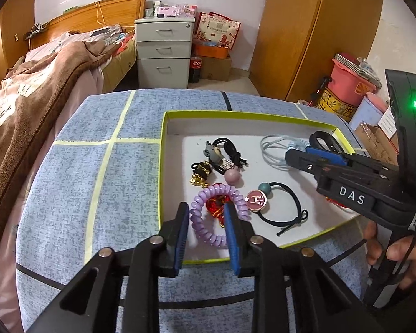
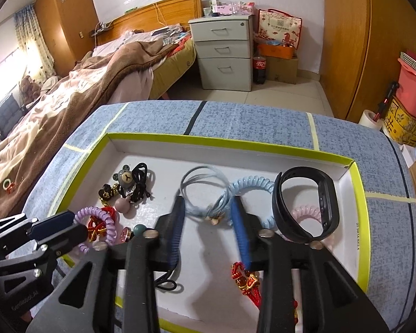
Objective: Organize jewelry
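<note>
The fingers of the left gripper are spread, with a purple coil hair tie lying between them and no pad seen pressing on it. The fingers of the right gripper are likewise parted, and a thin pale blue cord loop with a small charm is seen between them, untouched as far as can be told. All the jewelry is held in a shallow white tray with a yellow-green rim, set on a blue patterned tabletop. The purple coil is found near the tray's near left corner, over a red knotted cord. A bear charm is placed toward the tray's far left, a black wristband near its right edge, and a light blue coil hair tie just beside that band. A black elastic with a round pink tag is seen toward the near middle
</note>
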`<move>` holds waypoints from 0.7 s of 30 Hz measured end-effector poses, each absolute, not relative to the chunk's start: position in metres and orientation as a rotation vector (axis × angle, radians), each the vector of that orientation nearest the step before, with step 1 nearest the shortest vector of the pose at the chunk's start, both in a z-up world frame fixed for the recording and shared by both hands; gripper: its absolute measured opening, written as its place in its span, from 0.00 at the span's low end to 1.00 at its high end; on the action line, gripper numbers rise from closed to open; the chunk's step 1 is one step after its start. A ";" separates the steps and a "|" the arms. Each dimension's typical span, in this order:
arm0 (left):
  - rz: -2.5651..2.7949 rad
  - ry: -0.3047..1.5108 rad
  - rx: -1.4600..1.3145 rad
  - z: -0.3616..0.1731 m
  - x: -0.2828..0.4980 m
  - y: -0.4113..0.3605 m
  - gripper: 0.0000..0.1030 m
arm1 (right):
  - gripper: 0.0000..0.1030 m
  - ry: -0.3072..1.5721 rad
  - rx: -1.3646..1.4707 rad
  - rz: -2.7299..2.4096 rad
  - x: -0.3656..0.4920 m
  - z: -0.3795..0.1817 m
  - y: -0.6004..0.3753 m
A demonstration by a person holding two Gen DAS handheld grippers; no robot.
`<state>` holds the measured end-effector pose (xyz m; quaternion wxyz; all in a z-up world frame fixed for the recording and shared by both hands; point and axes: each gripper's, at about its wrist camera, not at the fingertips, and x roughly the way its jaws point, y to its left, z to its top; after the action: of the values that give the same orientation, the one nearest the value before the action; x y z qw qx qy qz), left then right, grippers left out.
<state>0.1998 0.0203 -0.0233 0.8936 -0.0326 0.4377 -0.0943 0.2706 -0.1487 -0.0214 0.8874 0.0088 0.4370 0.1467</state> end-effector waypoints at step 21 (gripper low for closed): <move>-0.141 0.855 -0.054 -0.006 0.165 0.014 0.47 | 0.37 0.802 0.031 0.245 0.208 0.008 -0.162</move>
<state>0.1654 0.0141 -0.0060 0.9072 -0.0260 0.4144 -0.0681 0.2084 -0.1619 0.0079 0.9132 0.0150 0.3894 0.1188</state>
